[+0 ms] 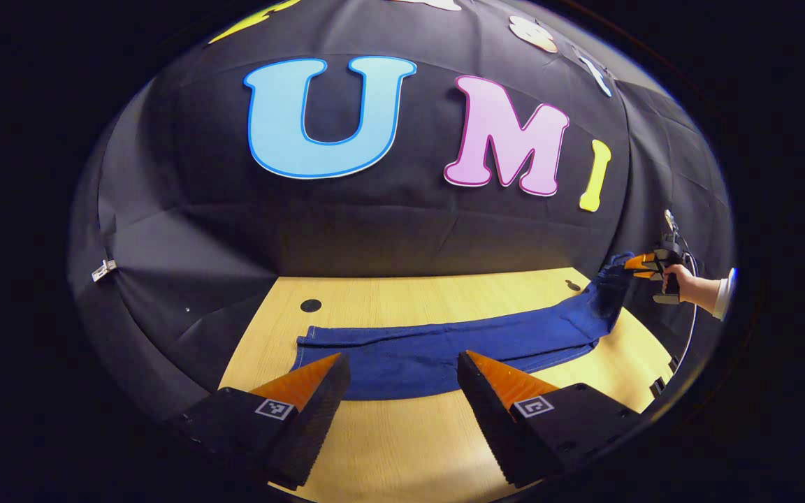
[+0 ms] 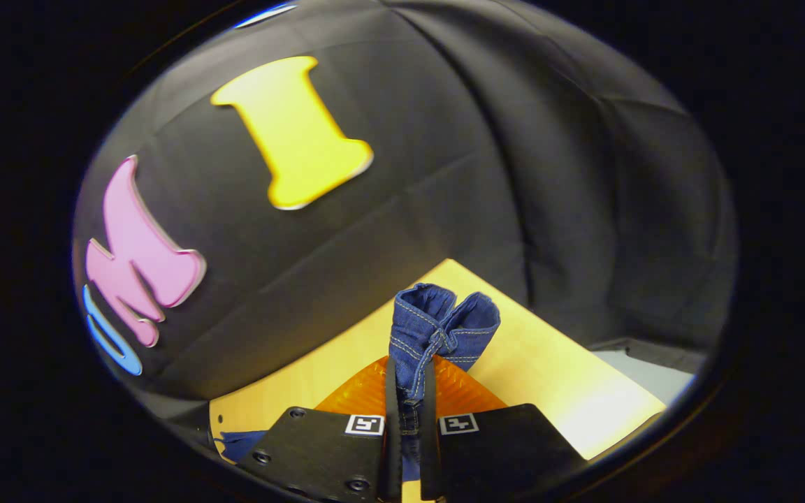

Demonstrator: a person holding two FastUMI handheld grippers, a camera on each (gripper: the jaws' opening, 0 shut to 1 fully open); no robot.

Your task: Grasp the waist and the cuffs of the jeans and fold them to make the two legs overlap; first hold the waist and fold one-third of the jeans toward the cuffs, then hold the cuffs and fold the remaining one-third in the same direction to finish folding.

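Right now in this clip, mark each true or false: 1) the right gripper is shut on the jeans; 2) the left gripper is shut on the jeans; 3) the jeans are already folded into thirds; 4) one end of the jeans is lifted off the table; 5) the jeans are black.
1) True. In the right gripper view the right gripper has both fingers pressed on a bunch of the jeans.
2) False. The left gripper is open, its fingers apart above the table and holding nothing.
3) False. The jeans lie stretched out long across the table.
4) True. In the left gripper view the far end rises to the right gripper, held by a hand.
5) False. They are blue denim.
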